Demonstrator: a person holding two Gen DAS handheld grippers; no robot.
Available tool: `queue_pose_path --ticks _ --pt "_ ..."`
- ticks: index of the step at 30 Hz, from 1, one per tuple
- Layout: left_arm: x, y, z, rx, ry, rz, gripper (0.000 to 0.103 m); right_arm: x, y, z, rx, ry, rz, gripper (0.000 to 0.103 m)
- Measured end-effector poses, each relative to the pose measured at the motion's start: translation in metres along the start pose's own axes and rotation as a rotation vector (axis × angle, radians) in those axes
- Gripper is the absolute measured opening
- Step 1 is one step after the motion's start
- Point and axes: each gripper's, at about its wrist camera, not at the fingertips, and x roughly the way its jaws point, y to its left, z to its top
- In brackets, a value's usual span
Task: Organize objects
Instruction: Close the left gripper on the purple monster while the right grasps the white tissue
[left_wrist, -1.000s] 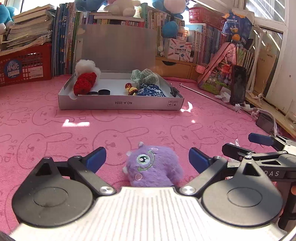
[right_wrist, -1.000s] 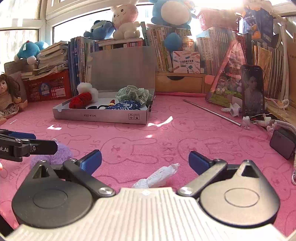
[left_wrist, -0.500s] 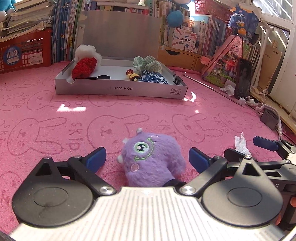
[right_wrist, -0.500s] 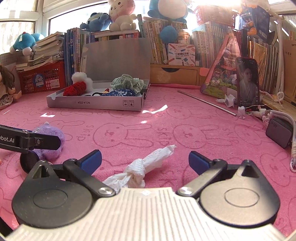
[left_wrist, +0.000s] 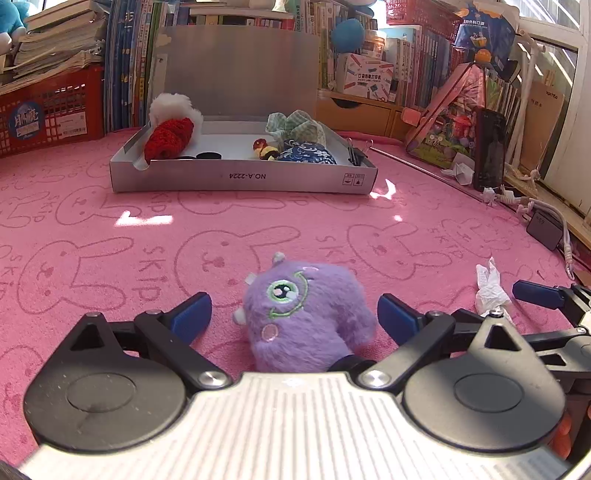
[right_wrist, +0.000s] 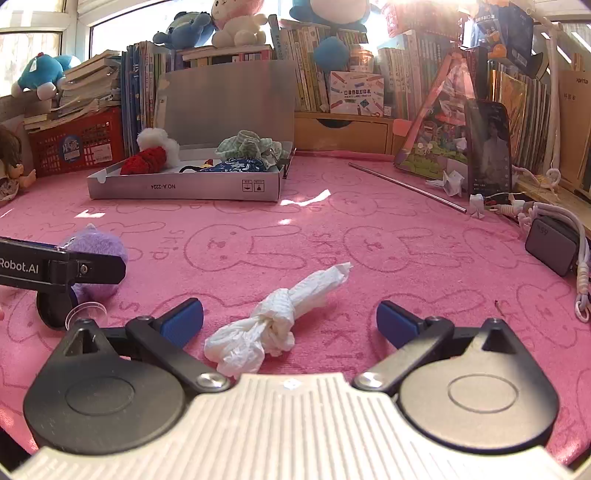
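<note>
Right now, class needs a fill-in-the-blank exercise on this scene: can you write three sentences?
1. The purple plush toy lies between the fingers of the ____ tool.
2. The right tool is open around a twisted white ____.
3. The red knitted item lies inside the grey ____.

Missing words: left; tissue; box

I pull both grippers back, tilt down. Left gripper (left_wrist: 293, 312): purple plush (left_wrist: 304, 314) shows more fully between fingers, eye patch now facing camera. Right gripper (right_wrist: 290, 319): tissue (right_wrist: 275, 323) goes from mostly hidden under nose to fully visible between fingers. Box (left_wrist: 240, 177) rides higher in left view. Right fingertip (left_wrist: 537, 293) with tissue beside it enters left view.
</note>
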Motion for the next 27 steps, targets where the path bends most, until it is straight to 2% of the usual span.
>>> queue_pose_path --ticks 16,21,27 --pt "0.0035 -0.0092 -0.0027 0.060 0.006 0.041 0.099 0.0002 0.0045 -0.0029 -0.005 0.017 -0.008 0.102" --pt "0.0006 -0.0040 -0.0023 0.021 -0.004 0.025 0.097 -0.0002 0.0045 -0.0034 -0.002 0.017 -0.008 0.101" --pt "-0.0036 -0.0041 -0.0036 0.025 -0.026 0.049 0.075 -0.0022 0.0067 -0.0043 0.003 0.013 0.000 0.094"
